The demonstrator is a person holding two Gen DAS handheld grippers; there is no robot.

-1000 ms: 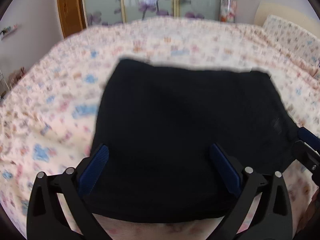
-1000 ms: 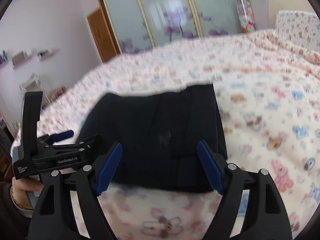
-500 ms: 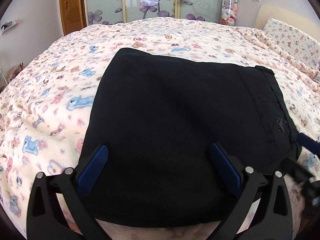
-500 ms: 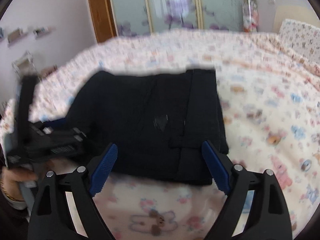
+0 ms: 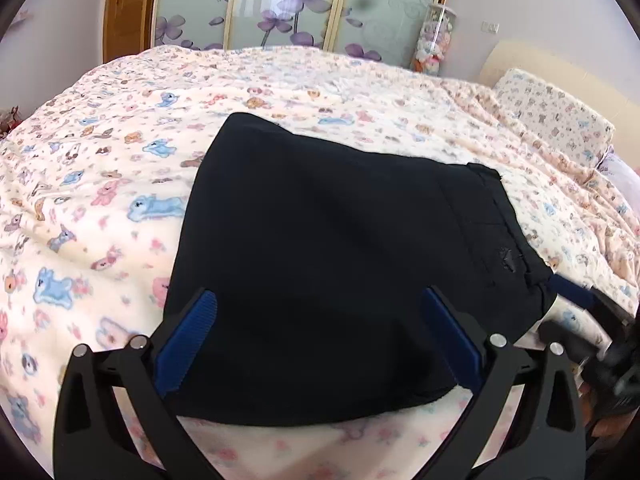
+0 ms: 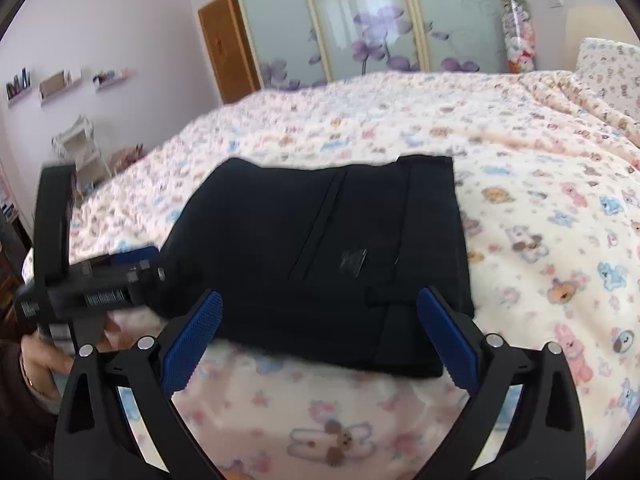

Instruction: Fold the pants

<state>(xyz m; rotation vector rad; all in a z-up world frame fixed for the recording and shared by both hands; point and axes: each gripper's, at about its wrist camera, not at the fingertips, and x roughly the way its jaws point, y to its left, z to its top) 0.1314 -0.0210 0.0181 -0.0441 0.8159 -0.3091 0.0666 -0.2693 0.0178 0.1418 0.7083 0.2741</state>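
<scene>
The black cloth pants [image 5: 340,264], folded into a thick squarish bundle, are lying flat on the bed's cream fleece blanket printed with small blue and pink animals [image 5: 100,208], near the edge closest to the person. The waistband with its belt loop is sitting along the bundle's right side, and a small dark logo patch [image 6: 354,258] is showing on the top layer.

The left gripper [image 5: 316,340], black-framed with ribbed blue pads, is hovering over the near edge of the bundle, its jaws spread wide to either side of the cloth and not pressing on it. The right gripper [image 6: 318,340] is hanging just short of the bundle's near right corner, its jaws opening further, with only the front edge of the pants and bare blanket lying between them and neither pad touching the cloth. In the right wrist view a hand [image 6: 38,356] is holding the left gripper's handle at the bundle's left.

Around the pants the blanket is stretching away uncluttered. A pillow in a matching print [image 5: 556,116] is resting by the headboard at the right. Beyond the bed, frosted sliding wardrobe doors with purple flowers [image 5: 296,4], a brown wooden door [image 6: 226,48] and a clear tall container of soft toys [image 5: 434,40] are standing along the far wall.
</scene>
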